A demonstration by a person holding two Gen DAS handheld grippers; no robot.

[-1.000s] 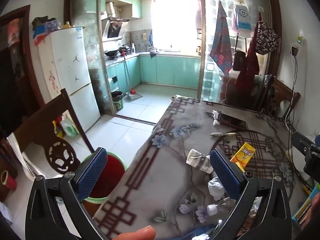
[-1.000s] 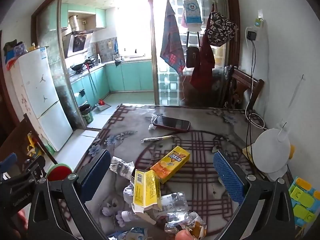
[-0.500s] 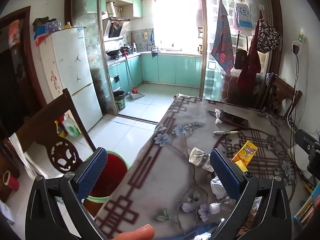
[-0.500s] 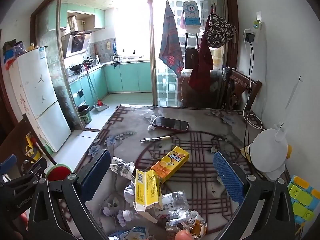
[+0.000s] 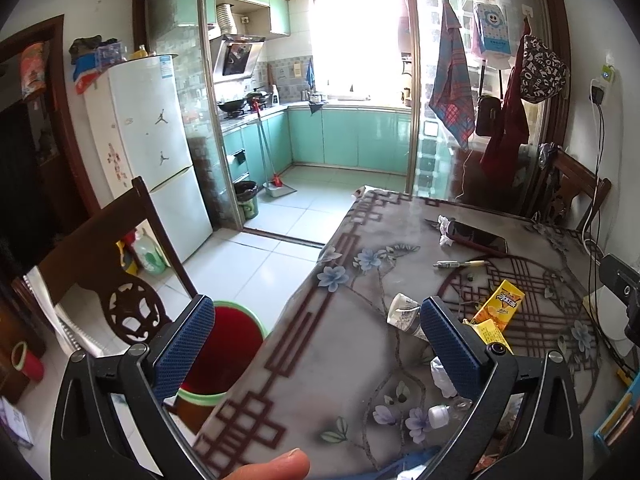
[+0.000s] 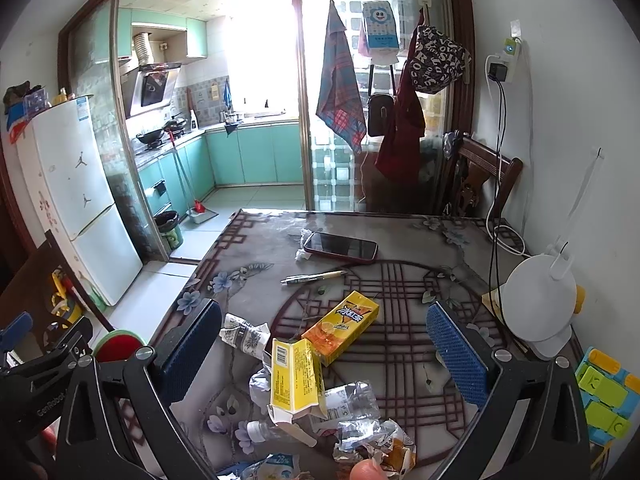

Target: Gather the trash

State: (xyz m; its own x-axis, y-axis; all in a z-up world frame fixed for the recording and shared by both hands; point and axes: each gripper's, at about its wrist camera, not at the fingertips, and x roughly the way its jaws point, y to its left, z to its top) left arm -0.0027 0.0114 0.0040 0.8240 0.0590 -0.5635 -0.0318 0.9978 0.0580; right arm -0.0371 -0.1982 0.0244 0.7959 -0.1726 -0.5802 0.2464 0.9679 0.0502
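Trash lies on the patterned table (image 6: 400, 240): an orange juice carton (image 6: 342, 326), a torn yellow carton (image 6: 294, 376), a crumpled paper cup (image 6: 244, 334), a crushed clear bottle (image 6: 320, 408) and foil wrappers (image 6: 372, 440). My right gripper (image 6: 324, 344) hovers open above this pile, holding nothing. My left gripper (image 5: 316, 338) is open too, straddling the table's left edge; the paper cup (image 5: 402, 314) sits just beyond its right finger. A green-rimmed red bin (image 5: 232, 344) stands on the floor beside the table.
A phone (image 6: 340, 246), a pen (image 6: 314, 277) and a tissue wad (image 6: 304, 242) lie farther back. A white lamp (image 6: 538, 300) stands at the right; toy blocks (image 6: 604, 396) near it. A wooden chair (image 5: 100, 264) stands left, another (image 6: 480, 176) behind. The fridge (image 5: 148, 148) is left.
Both grippers have drifted slightly back and up, so the table and trash look a little farther away. Both stay open and empty.
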